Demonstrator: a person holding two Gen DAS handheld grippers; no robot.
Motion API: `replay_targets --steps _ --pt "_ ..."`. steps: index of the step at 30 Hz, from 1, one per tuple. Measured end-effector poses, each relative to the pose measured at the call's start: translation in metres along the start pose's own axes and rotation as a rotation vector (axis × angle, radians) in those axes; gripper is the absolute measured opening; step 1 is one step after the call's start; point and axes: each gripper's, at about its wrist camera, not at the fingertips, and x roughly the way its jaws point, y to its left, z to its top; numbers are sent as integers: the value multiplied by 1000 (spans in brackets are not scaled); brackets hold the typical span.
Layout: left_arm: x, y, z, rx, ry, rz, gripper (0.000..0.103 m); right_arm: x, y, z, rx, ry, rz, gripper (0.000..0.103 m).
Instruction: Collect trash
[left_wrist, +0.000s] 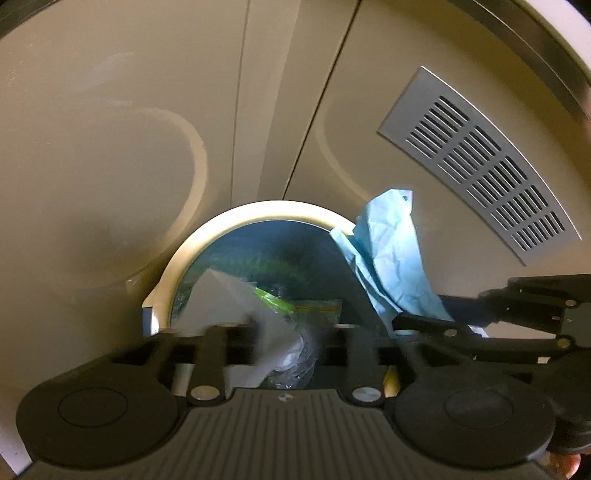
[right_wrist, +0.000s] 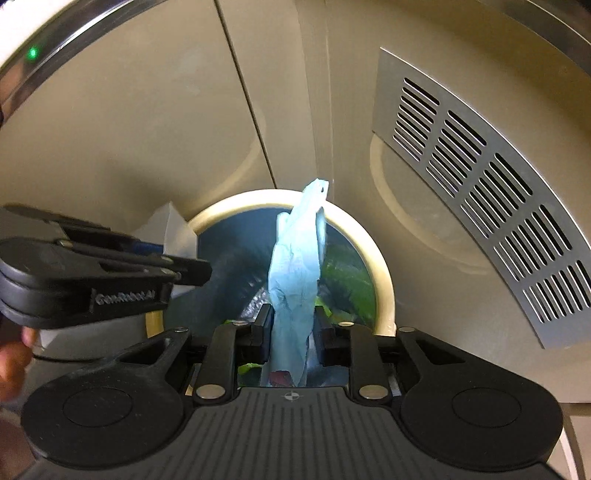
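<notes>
Beige panel (left_wrist: 110, 147) fills both views, with a vent grille (left_wrist: 480, 166) off to the right. Nothing to do there.

Bin mouth (left_wrist: 258, 208) sits below both tools. Round cream rim, green and clear scraps already inside (dark, hard to itemise).

Left hand-held gripper (left_wrist: 286, 328): released, jaws standing well apart. White paper (left_wrist: 229, 295) loose between them, nearer the left finger and blurred. Probably dropping, and it is over the mouth, so fine.

Right hand-held gripper (right_wrist: 293, 328): grasping the blue paper (right_wrist: 295, 266), with both pads against its lower part (a thin gap on the right pad can't be ruled out).

Step in hand, as judged: drop both pieces into the bin.
- Keep the right tool centred over the mouth before opening.
- Tip it steeper or draw it back a little. The free end reaches the far rim and could drape over it instead of falling in.
- Open wide in one go (crumpled paper tends to cling to a pad).
- Keep the two tools apart. Close already, left tip just beside the blue paper's side.

Blue paper orientation: a long crumpled strip, long axis in line with the fingers. Held end towards the camera. Free end points away, up-frame, to the far rim, its tip just past it.
</notes>
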Motion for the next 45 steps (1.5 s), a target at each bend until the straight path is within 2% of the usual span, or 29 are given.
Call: replay_targets --steps 1,2,3,5,6,8,16,22,29,35,45 --pt "-1 2 1 -18 -7 45 77 0 0 0 9 -4 -1 36" --pt "-2 5 1 -32 -14 87 90 -2 -1 0 19 -8 -12 40" --pt "-2 9 0 -45 -19 107 94 -3 -2 0 29 -13 -18 44" --pt "-4 19 -1 -75 -8 80 100 -6 -5 -2 49 -17 -23 62" --pt "-4 23 -1 -90 2 72 102 -9 -5 -3 57 -18 -22 66" --pt "-8 27 -5 -103 1 72 103 -13 -6 -7 62 -17 -20 74" --pt "-39 13 -37 -62 10 80 103 -45 2 -31 57 -8 -9 82" --pt "-81 -6 -73 -43 -53 110 103 -93 11 -49 -25 -137 -18 88" --pt "-120 -15 -84 -17 -133 165 103 -129 33 -62 -169 -280 -28 91" --pt "-143 -25 -90 29 -183 190 103 -152 29 -67 -187 -327 -32 92" --pt "-167 -44 -93 120 -272 231 103 -157 27 -78 -168 -368 -51 92"
